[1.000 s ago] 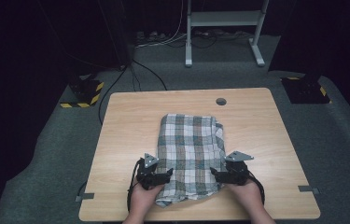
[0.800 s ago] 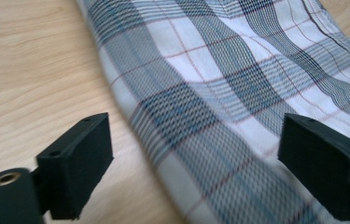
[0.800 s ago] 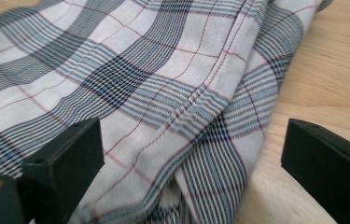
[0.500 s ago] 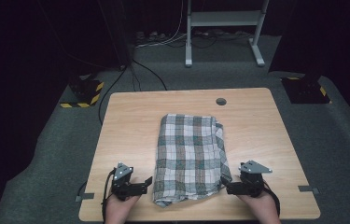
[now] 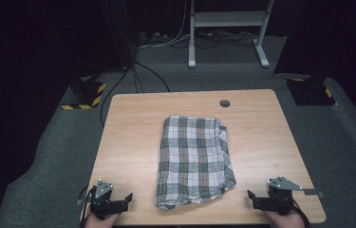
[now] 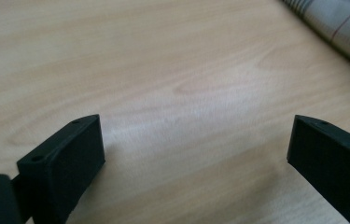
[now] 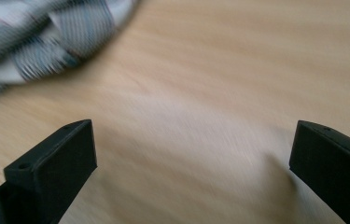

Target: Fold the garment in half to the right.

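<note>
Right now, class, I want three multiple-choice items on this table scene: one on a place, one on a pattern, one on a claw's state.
1. Where does the cloth lie?
A. middle of the table
B. on the floor
C. the table's far left corner

2. What is its pattern?
A. plain red
B. checked
C. dotted

3. How are the left claw and right claw?
A. gripping the cloth
B. shut
C. open, apart from the cloth

Answers: 1 A, wood shows all round it; 2 B, crossing stripes; 3 C, bare wood between the jaws.
</note>
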Demonstrator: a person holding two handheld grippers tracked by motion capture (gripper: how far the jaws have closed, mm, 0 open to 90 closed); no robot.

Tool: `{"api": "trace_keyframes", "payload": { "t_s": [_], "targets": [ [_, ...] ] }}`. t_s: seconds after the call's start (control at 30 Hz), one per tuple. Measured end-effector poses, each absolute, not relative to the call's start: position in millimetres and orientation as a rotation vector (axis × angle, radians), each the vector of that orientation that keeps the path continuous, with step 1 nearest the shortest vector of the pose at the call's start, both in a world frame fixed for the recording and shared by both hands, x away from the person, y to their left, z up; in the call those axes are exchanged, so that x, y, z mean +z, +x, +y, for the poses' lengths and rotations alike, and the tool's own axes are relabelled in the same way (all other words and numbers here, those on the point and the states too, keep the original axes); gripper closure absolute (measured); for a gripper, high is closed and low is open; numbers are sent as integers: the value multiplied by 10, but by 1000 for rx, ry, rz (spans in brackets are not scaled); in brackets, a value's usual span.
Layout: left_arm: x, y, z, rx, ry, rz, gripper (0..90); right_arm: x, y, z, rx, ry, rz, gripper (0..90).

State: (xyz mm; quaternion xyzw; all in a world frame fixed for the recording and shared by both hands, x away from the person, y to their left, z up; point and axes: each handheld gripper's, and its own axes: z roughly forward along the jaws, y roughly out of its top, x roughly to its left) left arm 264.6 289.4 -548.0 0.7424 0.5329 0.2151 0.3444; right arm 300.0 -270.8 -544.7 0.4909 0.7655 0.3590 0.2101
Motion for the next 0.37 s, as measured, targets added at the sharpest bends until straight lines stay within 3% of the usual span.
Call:
{"api": "trace_keyframes", "payload": {
  "t_s": [0.37],
  "targets": [
    [-5496, 2638, 2800, 595, 1989, 1347, 18, -5484, 2967, -2762, 945, 1386, 2112, 0]
  ]
}}
